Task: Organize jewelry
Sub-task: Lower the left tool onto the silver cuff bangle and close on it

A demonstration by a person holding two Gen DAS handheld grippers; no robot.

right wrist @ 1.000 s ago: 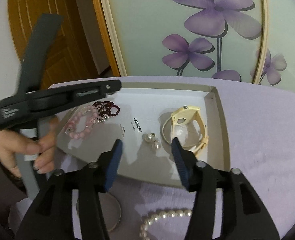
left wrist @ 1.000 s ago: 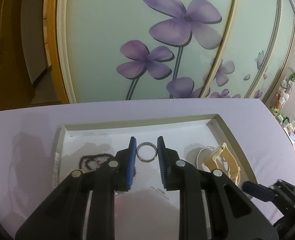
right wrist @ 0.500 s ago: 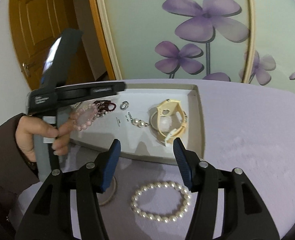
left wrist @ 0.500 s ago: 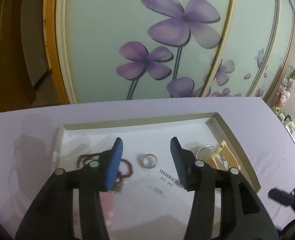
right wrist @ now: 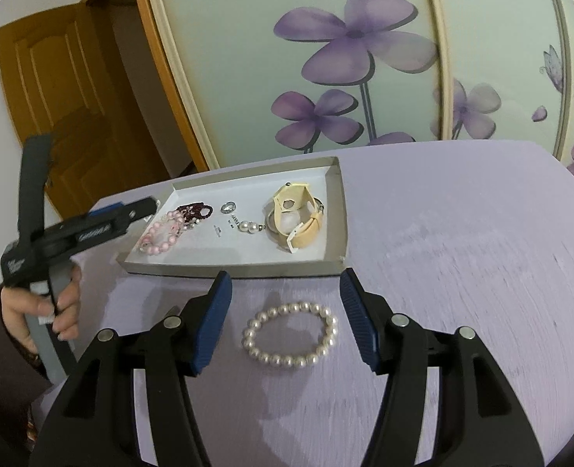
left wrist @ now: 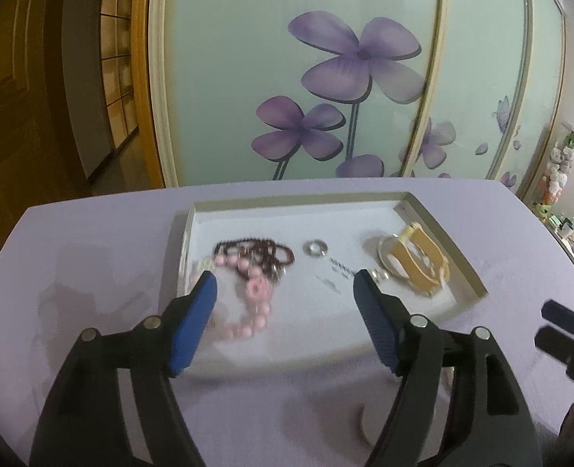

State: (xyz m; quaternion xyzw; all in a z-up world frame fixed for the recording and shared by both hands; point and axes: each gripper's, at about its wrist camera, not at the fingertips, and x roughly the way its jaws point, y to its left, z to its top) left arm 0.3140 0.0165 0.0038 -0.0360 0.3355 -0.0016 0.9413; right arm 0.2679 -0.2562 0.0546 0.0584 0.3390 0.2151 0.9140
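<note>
Pearl bracelet [right wrist: 290,335] lying flat on the lilac tablecloth [right wrist: 462,272], just in front of the jewelry tray [right wrist: 248,270].

Its oval loop runs left to right, between the spread fingers of the right gripper [right wrist: 285,321], untouched. The left gripper [left wrist: 285,323] is likewise spread, empty. In the tray: pink bracelet [right wrist: 160,233], dark beads [right wrist: 193,210], ring [right wrist: 228,207], pearl earrings [right wrist: 250,227], yellow watch [right wrist: 296,214]. The left view is blurred.

Each black tool [right wrist: 285,321] carries 2 ribbed blue pads [right wrist: 213,321] and silver screws; dark sleeve, bare hand [right wrist: 41,311].
</note>
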